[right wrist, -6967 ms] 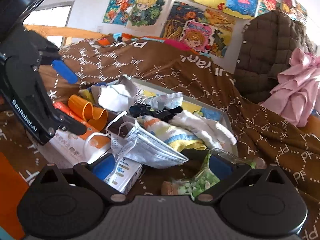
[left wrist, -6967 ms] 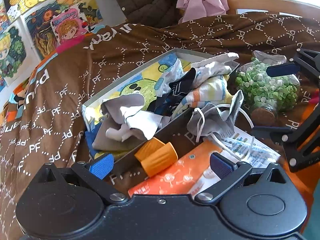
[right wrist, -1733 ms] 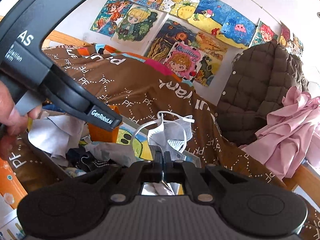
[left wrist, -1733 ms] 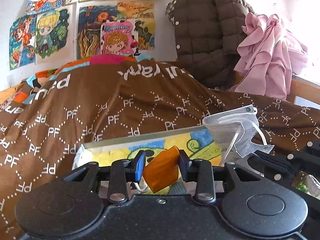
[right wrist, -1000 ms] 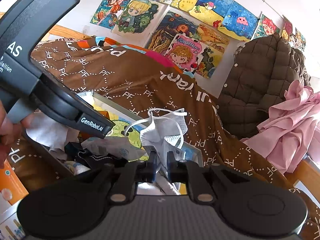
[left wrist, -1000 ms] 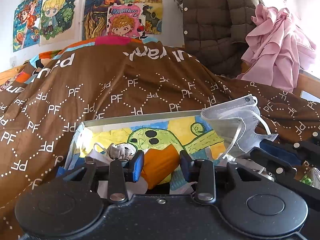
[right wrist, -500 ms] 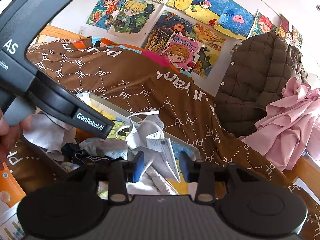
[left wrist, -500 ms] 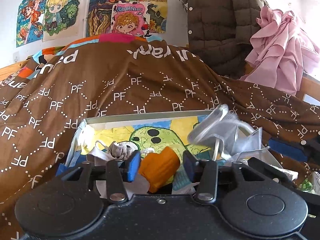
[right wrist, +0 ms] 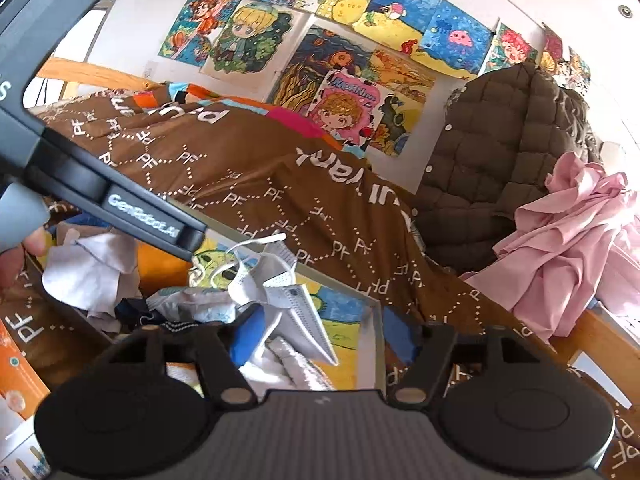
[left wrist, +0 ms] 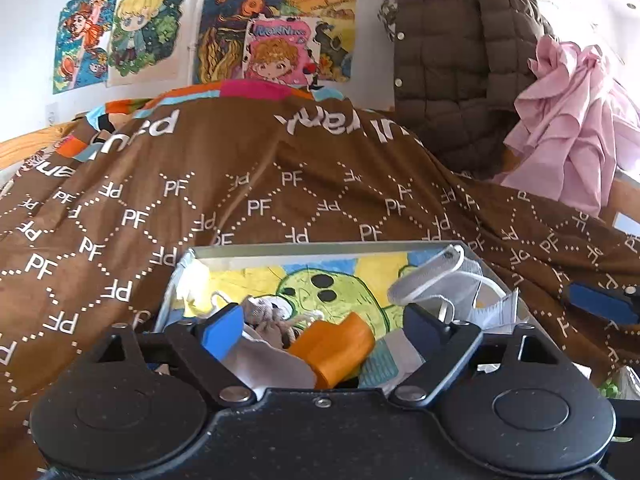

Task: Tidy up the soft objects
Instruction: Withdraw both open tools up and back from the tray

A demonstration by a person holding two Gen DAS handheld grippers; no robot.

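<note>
A shallow grey box (left wrist: 320, 249) with a cartoon-printed floor sits on the brown bedspread and holds several cloths and socks. My left gripper (left wrist: 324, 326) is open over its near end; the orange cup (left wrist: 334, 348) lies loose between the fingers on the cloths. A grey face mask (left wrist: 452, 292) lies at the box's right end. In the right wrist view the mask (right wrist: 280, 292) rests on the pile and my right gripper (right wrist: 324, 338) is open just above it. The box rim (right wrist: 370, 344) shows there too. White cloths (right wrist: 92, 268) fill the left of the box.
The brown PF-patterned bedspread (left wrist: 280, 184) covers the bed. A brown quilted jacket (left wrist: 460, 60) and a pink garment (left wrist: 572, 120) hang at the back right. An orange packet (right wrist: 16, 364) lies beside the box at the left. The left gripper's body (right wrist: 80, 168) crosses the right view.
Both grippers opened over the box. The orange cup dropped from the left fingers onto the cloths, and the mask fell from the right fingers onto the pile.
</note>
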